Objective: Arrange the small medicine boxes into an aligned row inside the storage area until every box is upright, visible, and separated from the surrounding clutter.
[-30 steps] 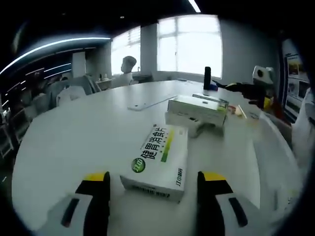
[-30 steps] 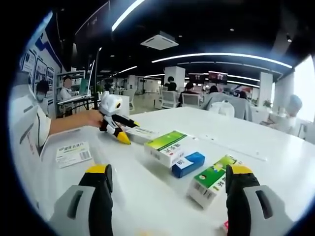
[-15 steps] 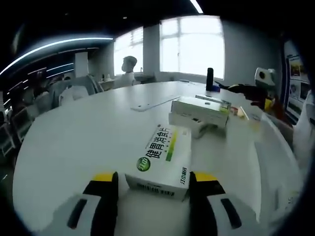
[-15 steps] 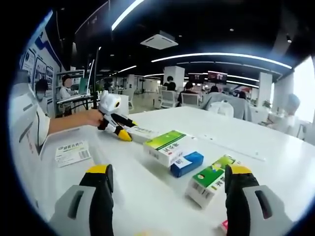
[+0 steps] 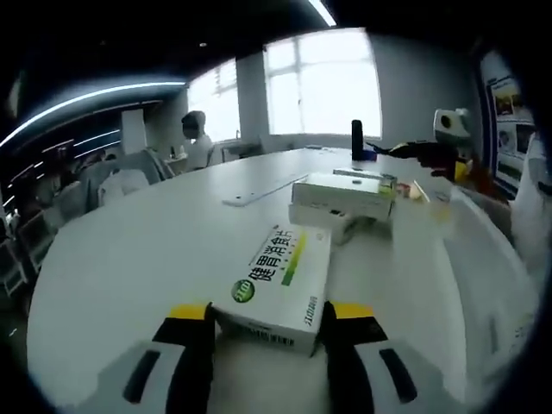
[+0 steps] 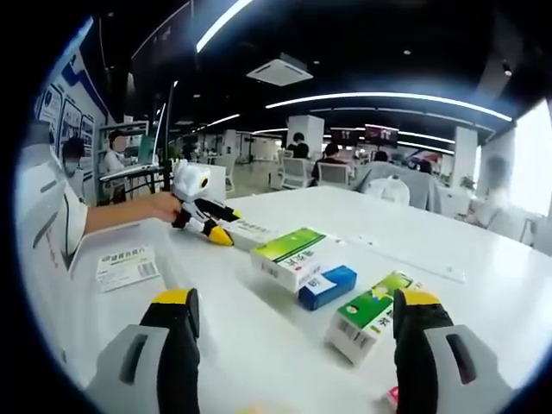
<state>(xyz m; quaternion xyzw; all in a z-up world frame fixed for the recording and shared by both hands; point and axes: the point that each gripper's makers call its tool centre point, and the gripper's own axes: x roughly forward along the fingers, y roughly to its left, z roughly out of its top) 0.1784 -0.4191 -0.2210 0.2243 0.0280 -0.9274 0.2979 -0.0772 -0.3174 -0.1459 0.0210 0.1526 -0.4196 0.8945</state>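
White bench carries it all. Left tool has narrowed since a second ago, jaws now flanking the flat green box at 6 o'clock, contact unclear. Right tool stays wide, holding nothing, boxes at 12 o'clock. Storage area: can't make out.

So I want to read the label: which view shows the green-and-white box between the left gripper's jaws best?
The left gripper view: the green-and-white box lies flat between the jaws of the left gripper, its printed top facing the camera. The right gripper view shows a green-and-white box by the right jaw, at an angle and partly hidden; I cannot tell if it is the same one.
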